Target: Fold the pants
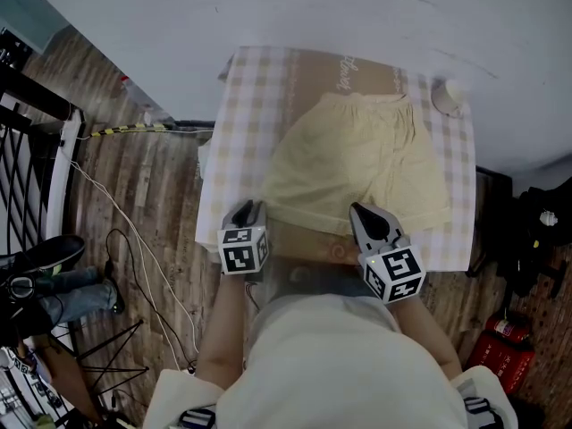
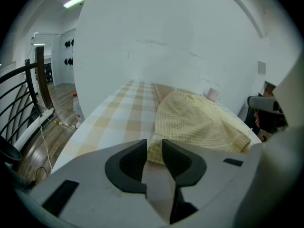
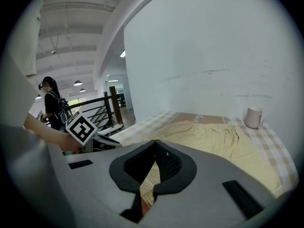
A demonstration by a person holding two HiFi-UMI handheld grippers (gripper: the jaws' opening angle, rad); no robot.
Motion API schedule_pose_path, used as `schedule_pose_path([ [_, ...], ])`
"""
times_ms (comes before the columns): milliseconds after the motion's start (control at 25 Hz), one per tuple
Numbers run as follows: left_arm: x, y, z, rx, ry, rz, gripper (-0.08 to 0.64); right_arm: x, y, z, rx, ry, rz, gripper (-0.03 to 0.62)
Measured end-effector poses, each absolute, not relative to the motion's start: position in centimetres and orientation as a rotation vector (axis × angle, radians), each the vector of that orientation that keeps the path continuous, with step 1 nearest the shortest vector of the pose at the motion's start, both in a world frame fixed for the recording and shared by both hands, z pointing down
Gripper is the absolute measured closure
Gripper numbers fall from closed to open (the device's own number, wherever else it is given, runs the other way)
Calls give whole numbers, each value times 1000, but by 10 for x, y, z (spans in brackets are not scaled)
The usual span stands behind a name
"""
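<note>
Pale yellow, finely checked pants (image 1: 362, 164) are recorded on a beige-and-white checked tablecloth (image 1: 246, 123); a white mug (image 1: 450, 95) is noted beside them.

Lab-like hall: railing (image 1: 25, 96), floor cables (image 1: 134, 248), fire extinguisher (image 1: 506, 330), ceiling strip light (image 2: 76, 0).

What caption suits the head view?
From above: left gripper open and right gripper shut on the near hem of yellow pants spread on a checked tablecloth.

To my left the checked tablecloth (image 1: 237, 141) lies bare beside the pants (image 1: 357, 164), leaving room to pass. A mug (image 1: 450, 95) blocks the far right corner, seemingly close against the wall (image 1: 268, 7).
</note>
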State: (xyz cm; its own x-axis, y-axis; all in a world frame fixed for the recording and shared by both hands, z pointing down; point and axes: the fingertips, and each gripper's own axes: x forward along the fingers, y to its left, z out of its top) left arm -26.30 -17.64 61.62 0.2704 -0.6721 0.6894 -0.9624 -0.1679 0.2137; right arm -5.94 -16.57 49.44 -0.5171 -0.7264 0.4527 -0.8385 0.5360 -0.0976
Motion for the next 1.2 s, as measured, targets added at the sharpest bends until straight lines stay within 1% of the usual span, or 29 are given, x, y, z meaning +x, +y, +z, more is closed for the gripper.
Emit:
schedule_pose_path([
  [280, -270, -173, 625, 1869, -1466, 638, 433, -56, -158, 497, 1302, -2405, 441, 592],
  [480, -265, -172, 630, 1876, -1475, 746, 431, -59, -149, 497, 1305, -2402, 444, 592],
  [720, -264, -174, 631, 1883, -1457, 758, 434, -69, -135, 490, 1319, -2408, 420, 592],
  [760, -263, -174, 631, 1892, -1447, 761, 439, -70, -131, 489, 1325, -2407, 416, 592],
  [840, -259, -175, 629, 1925, -1418, 769, 472, -70, -124, 488, 1339, -2403, 407, 592],
  [880, -257, -176, 628, 1938, -1405, 772, 500, -70, -120, 487, 1349, -2399, 404, 592],
  [960, -254, -173, 629, 1945, -1389, 780, 523, -68, -111, 485, 1370, -2389, 400, 592],
  [1200, -253, -158, 616, 1982, -1397, 738, 529, -55, -87, 479, 1459, -2350, 413, 592],
])
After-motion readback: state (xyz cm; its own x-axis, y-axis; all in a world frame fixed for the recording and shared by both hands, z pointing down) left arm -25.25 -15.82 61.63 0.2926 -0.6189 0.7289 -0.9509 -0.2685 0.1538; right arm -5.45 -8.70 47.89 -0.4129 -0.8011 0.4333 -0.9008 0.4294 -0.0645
